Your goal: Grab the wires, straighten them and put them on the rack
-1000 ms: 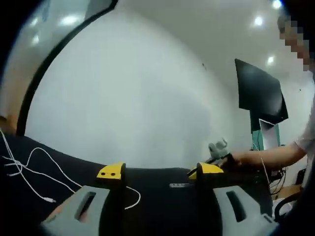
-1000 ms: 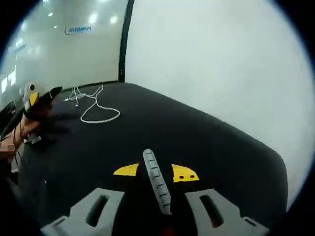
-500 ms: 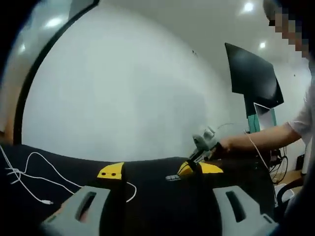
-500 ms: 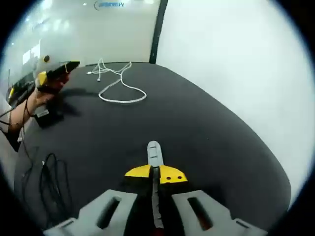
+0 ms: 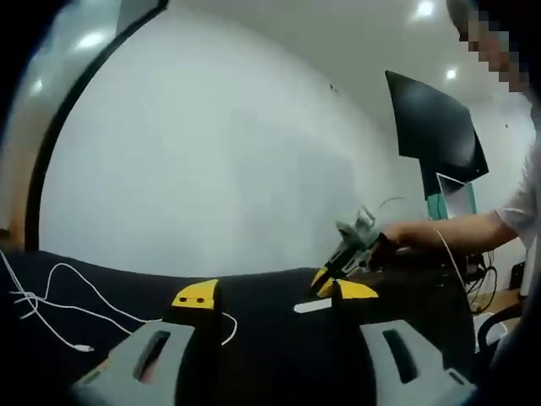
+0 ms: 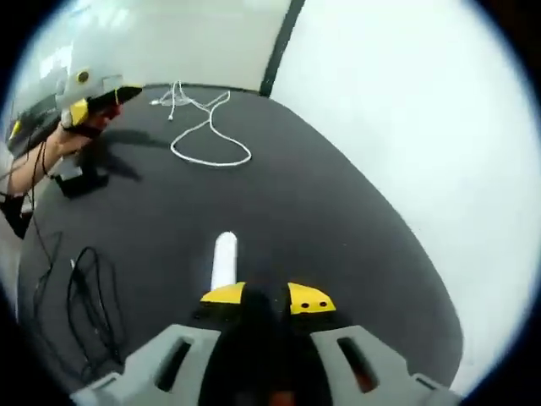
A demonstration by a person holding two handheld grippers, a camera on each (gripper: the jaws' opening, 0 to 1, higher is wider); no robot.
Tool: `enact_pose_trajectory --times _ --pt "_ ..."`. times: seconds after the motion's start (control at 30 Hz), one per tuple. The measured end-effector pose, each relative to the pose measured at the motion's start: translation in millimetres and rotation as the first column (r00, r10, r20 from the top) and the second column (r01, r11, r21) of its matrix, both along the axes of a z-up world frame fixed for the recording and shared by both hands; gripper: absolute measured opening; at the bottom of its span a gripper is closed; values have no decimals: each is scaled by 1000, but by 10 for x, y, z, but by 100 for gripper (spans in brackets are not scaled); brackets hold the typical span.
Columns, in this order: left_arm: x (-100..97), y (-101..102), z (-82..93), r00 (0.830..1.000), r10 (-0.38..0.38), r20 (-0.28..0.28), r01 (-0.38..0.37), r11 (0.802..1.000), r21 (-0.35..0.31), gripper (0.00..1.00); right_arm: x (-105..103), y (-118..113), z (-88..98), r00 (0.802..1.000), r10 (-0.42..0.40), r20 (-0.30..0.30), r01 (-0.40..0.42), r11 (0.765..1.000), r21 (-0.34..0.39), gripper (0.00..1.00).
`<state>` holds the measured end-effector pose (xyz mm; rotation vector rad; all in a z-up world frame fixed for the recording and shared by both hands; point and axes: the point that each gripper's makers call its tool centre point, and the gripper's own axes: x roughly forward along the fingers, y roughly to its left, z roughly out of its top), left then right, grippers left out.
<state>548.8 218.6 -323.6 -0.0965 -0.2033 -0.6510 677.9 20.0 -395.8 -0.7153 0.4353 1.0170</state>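
A white wire point(image 6: 207, 152) lies looped at the far end of the black table point(image 6: 321, 211); the left gripper view has it at the left point(image 5: 51, 296). A short pale ribbed strip point(image 6: 224, 258), perhaps the rack, lies flat on the table just ahead of my right gripper point(image 6: 267, 296). That gripper is open, with nothing between its jaws. My left gripper point(image 5: 275, 293) hangs open over the table, empty. It comes into the right gripper view at the upper left point(image 6: 127, 89), held by a hand. The right gripper point(image 5: 325, 281) hovers over the strip point(image 5: 313, 306).
A coil of black cable point(image 6: 89, 288) lies near the table's left edge. A small black box point(image 6: 80, 182) sits under the left gripper. A white wall runs behind the table. A dark screen point(image 5: 439, 135) hangs at the right, above a person's forearm point(image 5: 456, 241).
The right gripper, shut on the ribbed strip half a second ago, has opened and the strip now lies on the table. The left gripper has hardly moved.
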Motion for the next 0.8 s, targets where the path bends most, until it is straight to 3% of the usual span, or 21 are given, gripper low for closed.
enact_pose_trajectory --times 0.07,0.13,0.2,0.23,0.3,0.33,0.43,0.5,0.53,0.57,0.6,0.67,0.7,0.73,0.77,0.8 --pt "6 10 -11 1000 3 -3 -3 1000 4 46 -224 104 39 998 69 -2 -69 998 9 8" --pt "2 11 -2 1000 1 1 -1 1000 -1 46 -392 139 -46 992 128 3 -128 990 -62 9" --pt "-16 -11 -15 1000 7 1 -7 1000 11 45 -281 100 -60 989 127 81 -116 985 -127 12" --pt "-20 -16 -15 1000 8 2 -8 1000 15 45 -168 63 -23 997 46 60 -42 997 -64 11" --pt "-25 -26 -10 1000 3 4 -3 1000 11 45 -108 19 -36 995 -61 -84 64 997 44 11" --pt "-4 -9 -18 1000 5 1 -5 1000 13 45 -97 -19 -98 988 -64 -143 70 997 40 11" --pt "9 0 -29 1000 7 -2 -7 1000 17 44 -81 -49 -275 980 -55 -193 58 998 14 16" --pt "7 -3 -25 1000 5 2 -5 1000 17 44 -175 -56 -393 949 -79 -306 91 996 23 19" --pt "9 -3 -25 1000 4 2 -4 1000 18 44 -177 -41 -396 958 -68 -279 79 997 26 15" --pt "8 -6 -27 1000 4 2 -4 1000 20 44 -147 -21 -329 982 -1 -187 3 1000 11 11" --pt "6 -8 -31 1000 6 1 -6 1000 23 44 -115 -4 -257 993 18 -117 -16 1000 16 11" --pt "6 -8 -40 1000 7 -2 -7 1000 25 44 -88 78 -108 998 56 11 -56 998 10 11" --pt "7 -6 -43 1000 9 -3 -9 1000 26 44 -48 130 -11 987 90 132 -88 996 -16 11" --pt "4 -7 -46 1000 12 -4 -11 1000 28 44 -42 163 62 961 135 241 -125 990 -59 11" --pt "10 -4 -54 1000 14 -7 -14 999 31 44 -32 200 115 915 176 363 -138 982 -127 11" --pt "13 0 -56 1000 17 -7 -16 999 33 44 -17 241 97 881 197 429 -123 973 -196 11"
